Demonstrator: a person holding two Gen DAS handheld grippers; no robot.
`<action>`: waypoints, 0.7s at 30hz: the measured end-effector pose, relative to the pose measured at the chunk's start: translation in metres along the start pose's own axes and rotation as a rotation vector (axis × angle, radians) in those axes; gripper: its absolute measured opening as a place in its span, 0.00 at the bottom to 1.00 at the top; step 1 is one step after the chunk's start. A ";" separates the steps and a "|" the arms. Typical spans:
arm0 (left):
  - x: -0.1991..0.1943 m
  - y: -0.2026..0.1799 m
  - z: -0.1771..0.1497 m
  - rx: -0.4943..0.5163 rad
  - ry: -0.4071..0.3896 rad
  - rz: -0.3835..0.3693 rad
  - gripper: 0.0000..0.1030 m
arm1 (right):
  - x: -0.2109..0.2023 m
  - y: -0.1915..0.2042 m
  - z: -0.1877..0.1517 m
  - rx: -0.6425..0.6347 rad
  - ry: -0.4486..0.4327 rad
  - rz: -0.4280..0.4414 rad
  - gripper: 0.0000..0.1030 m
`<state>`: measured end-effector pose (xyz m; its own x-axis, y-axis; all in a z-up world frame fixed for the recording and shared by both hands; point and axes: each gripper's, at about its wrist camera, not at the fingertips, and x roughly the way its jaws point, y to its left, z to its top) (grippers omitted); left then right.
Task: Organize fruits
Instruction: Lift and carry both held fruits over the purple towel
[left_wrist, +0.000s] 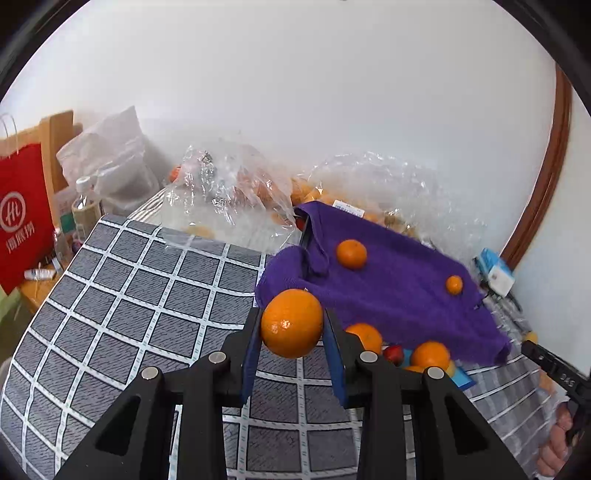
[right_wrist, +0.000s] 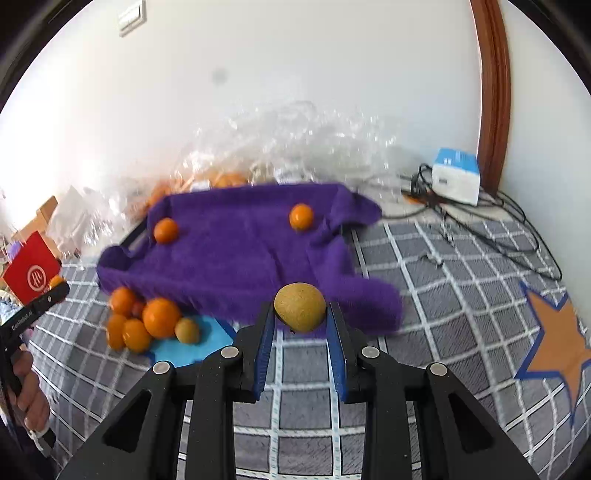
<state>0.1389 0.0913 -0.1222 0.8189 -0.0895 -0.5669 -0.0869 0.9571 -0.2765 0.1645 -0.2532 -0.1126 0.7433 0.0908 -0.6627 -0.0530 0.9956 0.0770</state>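
Observation:
My left gripper (left_wrist: 291, 325) is shut on a large orange (left_wrist: 291, 323), held above the checked cloth just in front of the purple towel (left_wrist: 388, 280). My right gripper (right_wrist: 300, 314) is shut on a brown-green kiwi (right_wrist: 300, 306), held near the towel's front edge (right_wrist: 240, 251). Two small oranges (right_wrist: 166, 230) (right_wrist: 301, 216) lie on the towel. A pile of oranges (right_wrist: 160, 317) with a kiwi (right_wrist: 187, 330) and a small red fruit (left_wrist: 393, 352) sits on a blue mat (right_wrist: 184, 349) in front of the towel.
Clear plastic bags with more oranges (left_wrist: 236, 192) lie behind the towel by the wall. A red paper bag (left_wrist: 22, 218) and bottles stand far left. A white-blue box (right_wrist: 456, 177) with black cables lies at right. An orange star (right_wrist: 557, 339) marks the checked cloth.

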 end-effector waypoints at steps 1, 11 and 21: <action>-0.004 0.000 0.004 -0.005 -0.005 -0.005 0.30 | -0.002 0.001 0.006 -0.004 -0.008 0.000 0.28; -0.024 -0.025 0.062 0.069 -0.129 0.045 0.30 | -0.003 0.009 0.061 -0.016 -0.067 0.006 0.28; 0.019 -0.051 0.080 0.065 -0.073 0.038 0.30 | 0.030 0.007 0.083 0.018 -0.054 -0.009 0.28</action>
<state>0.2041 0.0633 -0.0564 0.8550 -0.0350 -0.5175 -0.0834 0.9754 -0.2038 0.2419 -0.2458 -0.0702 0.7784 0.0802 -0.6227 -0.0348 0.9958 0.0848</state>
